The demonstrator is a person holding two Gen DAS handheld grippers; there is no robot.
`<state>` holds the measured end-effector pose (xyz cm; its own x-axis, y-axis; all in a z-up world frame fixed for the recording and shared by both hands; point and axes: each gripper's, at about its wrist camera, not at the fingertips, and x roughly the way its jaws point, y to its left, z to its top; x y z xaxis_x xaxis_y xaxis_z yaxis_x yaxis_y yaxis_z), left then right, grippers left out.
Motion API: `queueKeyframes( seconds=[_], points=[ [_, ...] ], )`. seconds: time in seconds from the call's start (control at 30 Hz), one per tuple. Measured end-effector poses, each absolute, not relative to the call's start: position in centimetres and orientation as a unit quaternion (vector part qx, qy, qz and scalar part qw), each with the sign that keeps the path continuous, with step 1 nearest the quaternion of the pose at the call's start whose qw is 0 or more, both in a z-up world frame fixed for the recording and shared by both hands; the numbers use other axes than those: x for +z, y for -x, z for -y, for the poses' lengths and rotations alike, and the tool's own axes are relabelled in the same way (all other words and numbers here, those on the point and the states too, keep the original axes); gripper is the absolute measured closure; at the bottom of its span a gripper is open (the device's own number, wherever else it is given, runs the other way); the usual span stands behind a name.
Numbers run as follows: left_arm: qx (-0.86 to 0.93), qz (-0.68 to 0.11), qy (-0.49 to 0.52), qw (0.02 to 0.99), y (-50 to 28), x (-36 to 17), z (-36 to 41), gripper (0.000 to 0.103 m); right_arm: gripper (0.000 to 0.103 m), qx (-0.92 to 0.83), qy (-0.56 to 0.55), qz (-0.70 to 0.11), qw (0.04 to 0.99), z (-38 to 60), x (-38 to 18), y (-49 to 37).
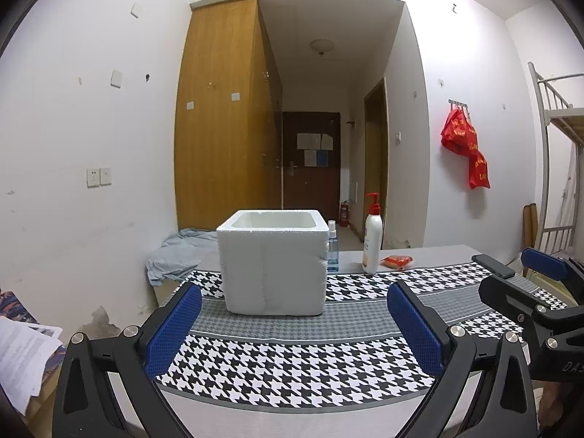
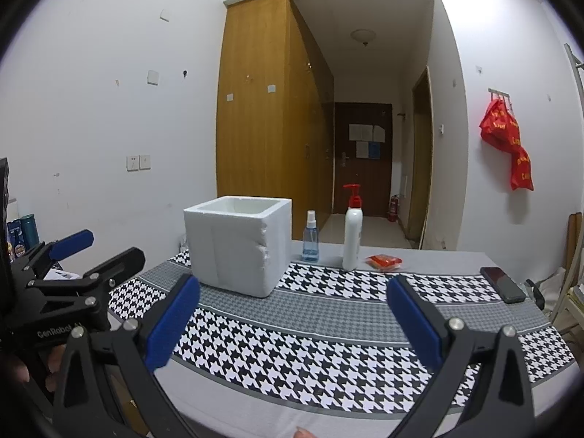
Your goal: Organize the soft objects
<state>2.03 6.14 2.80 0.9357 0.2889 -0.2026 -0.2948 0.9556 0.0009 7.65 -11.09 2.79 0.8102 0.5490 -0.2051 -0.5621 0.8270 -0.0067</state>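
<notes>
A white foam box point(image 1: 274, 263) with an open top stands on the houndstooth cloth of the table point(image 1: 292, 365); it also shows in the right wrist view point(image 2: 237, 246). A small red soft packet point(image 1: 397, 262) lies at the back right, also seen in the right wrist view point(image 2: 384, 262). My left gripper point(image 1: 292, 328) is open and empty, in front of the box. My right gripper point(image 2: 292, 325) is open and empty, to the right of the box. Each gripper shows in the other's view: the right point(image 1: 525, 284), the left point(image 2: 87, 255).
A white pump bottle point(image 1: 372, 241) and a blue spray bottle point(image 1: 332, 252) stand behind the box. A black phone point(image 2: 503, 284) lies at the table's right edge. A grey cloth point(image 1: 175, 255) lies beyond the table's left. Papers point(image 1: 22, 354) sit lower left.
</notes>
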Motion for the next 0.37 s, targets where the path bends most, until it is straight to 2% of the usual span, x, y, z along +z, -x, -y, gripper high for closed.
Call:
queueKeyframes(
  seconds=[0.37],
  points=[
    [0.151, -0.104, 0.015, 0.983, -2.24, 2.65, -6.49, 0.001, 0.000, 0.291, 0.036, -0.101, 0.951, 11.01, 2.63, -7.77]
  ],
)
